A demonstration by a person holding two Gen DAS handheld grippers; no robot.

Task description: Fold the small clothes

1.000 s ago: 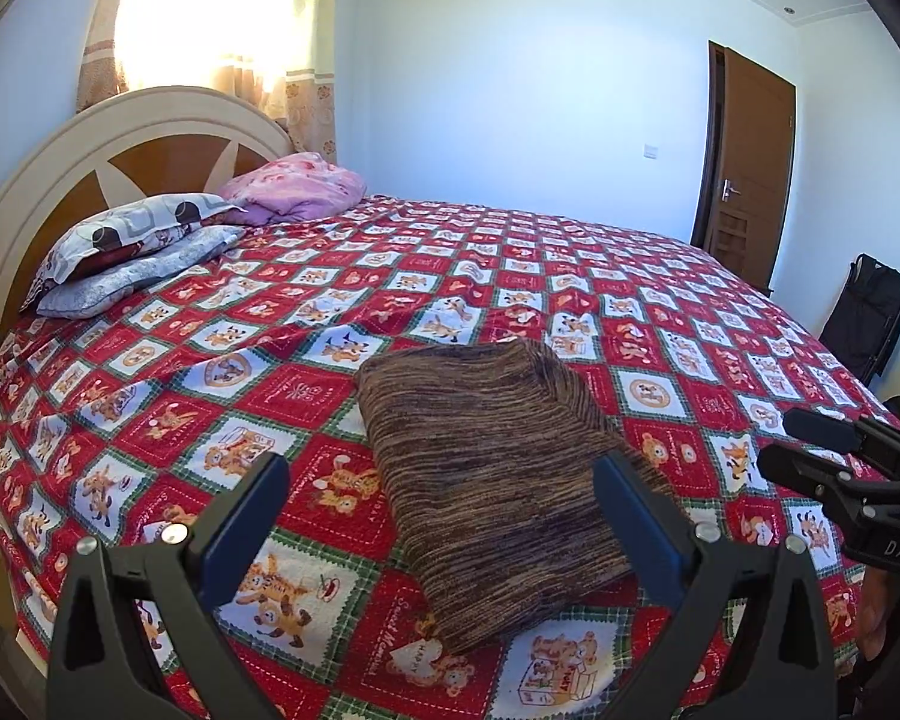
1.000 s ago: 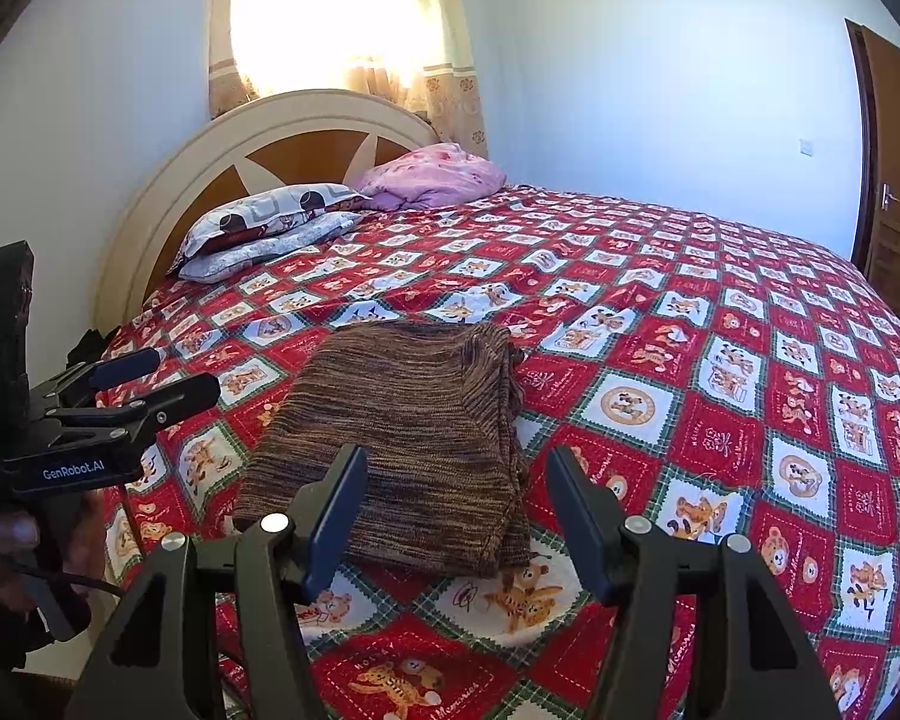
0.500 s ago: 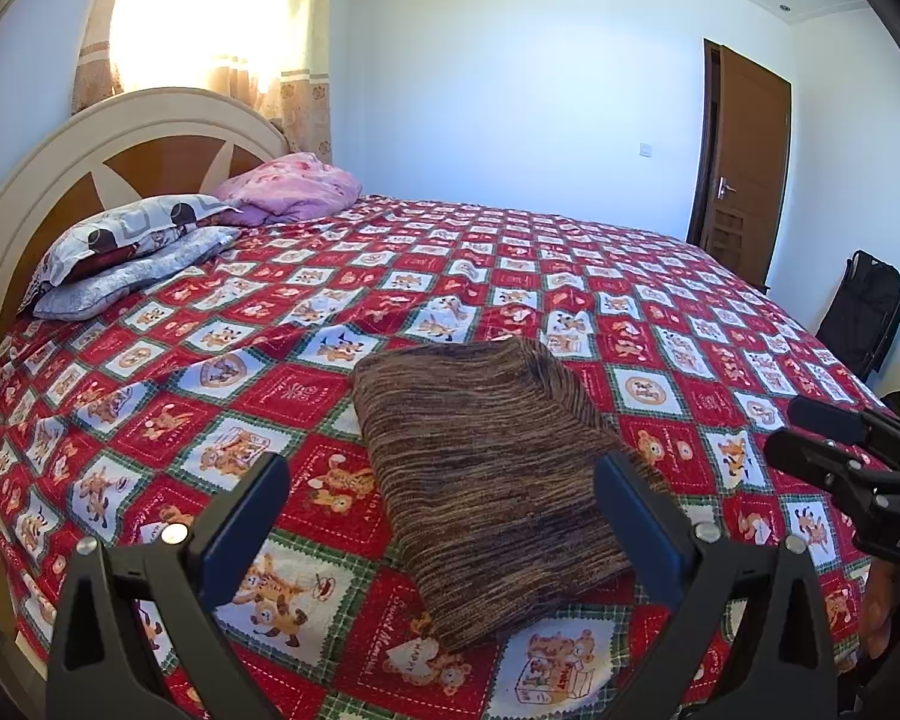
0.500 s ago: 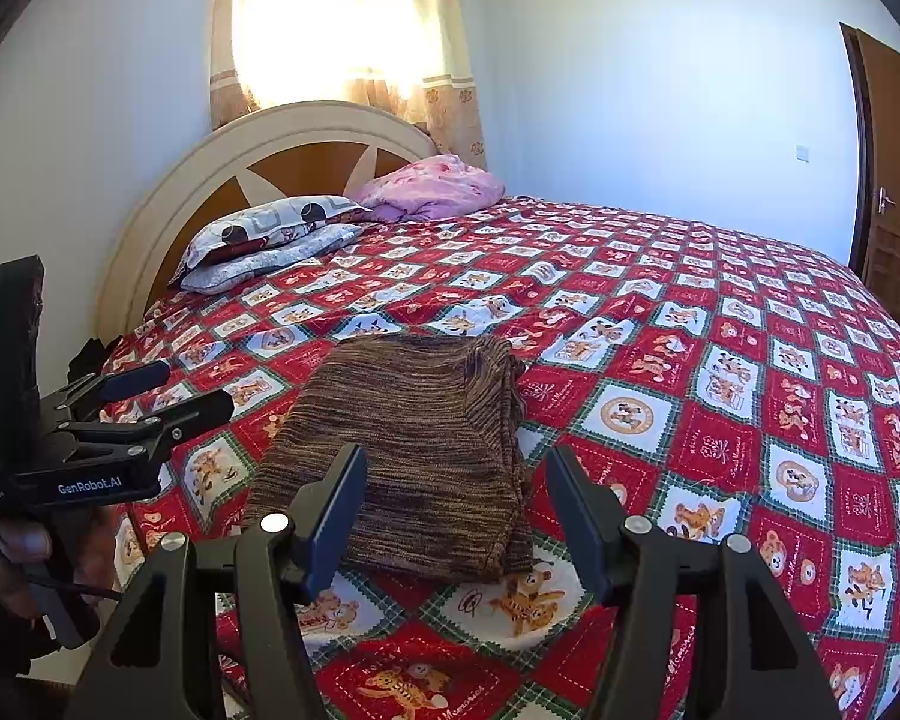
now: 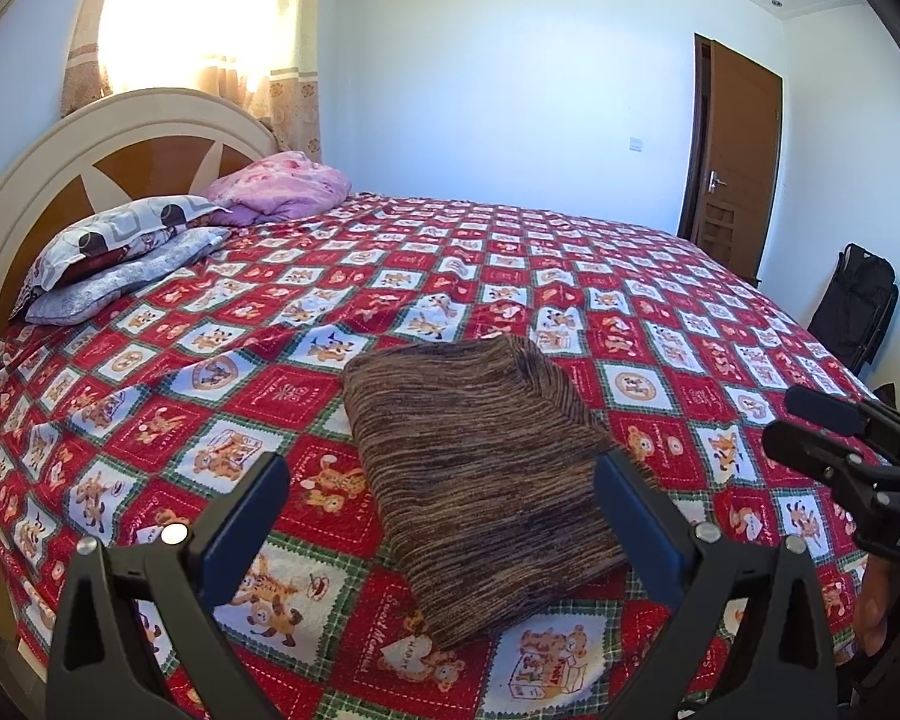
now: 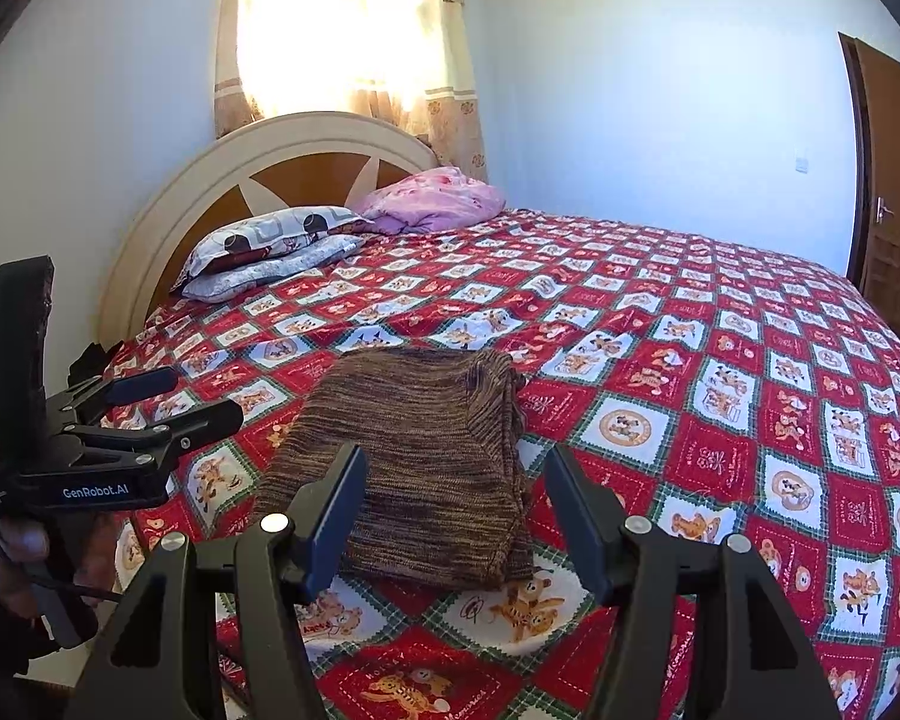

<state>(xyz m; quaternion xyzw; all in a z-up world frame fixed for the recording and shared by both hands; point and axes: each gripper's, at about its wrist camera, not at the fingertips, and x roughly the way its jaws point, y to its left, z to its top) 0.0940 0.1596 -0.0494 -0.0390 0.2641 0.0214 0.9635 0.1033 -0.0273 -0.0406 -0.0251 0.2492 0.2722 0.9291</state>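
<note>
A brown striped knit garment (image 5: 480, 468) lies folded into a neat rectangle on the red patterned bedspread (image 5: 510, 276); it also shows in the right wrist view (image 6: 420, 456). My left gripper (image 5: 444, 480) is open and empty, held above the bed's near edge, short of the garment. It appears in the right wrist view (image 6: 174, 402) at the left, apart from the cloth. My right gripper (image 6: 456, 474) is open and empty, above the garment's near edge. It shows in the left wrist view (image 5: 804, 420) at the right.
Two grey patterned pillows (image 5: 114, 252) and a pink bundle (image 5: 282, 186) lie by the cream headboard (image 5: 48, 156). A brown door (image 5: 732, 150) and a black bag (image 5: 858, 306) stand at the far right. A curtained window (image 6: 342, 36) glows behind the headboard.
Both grippers have drawn back and risen a little from the folded garment; the garment has not moved. Both stay open.
</note>
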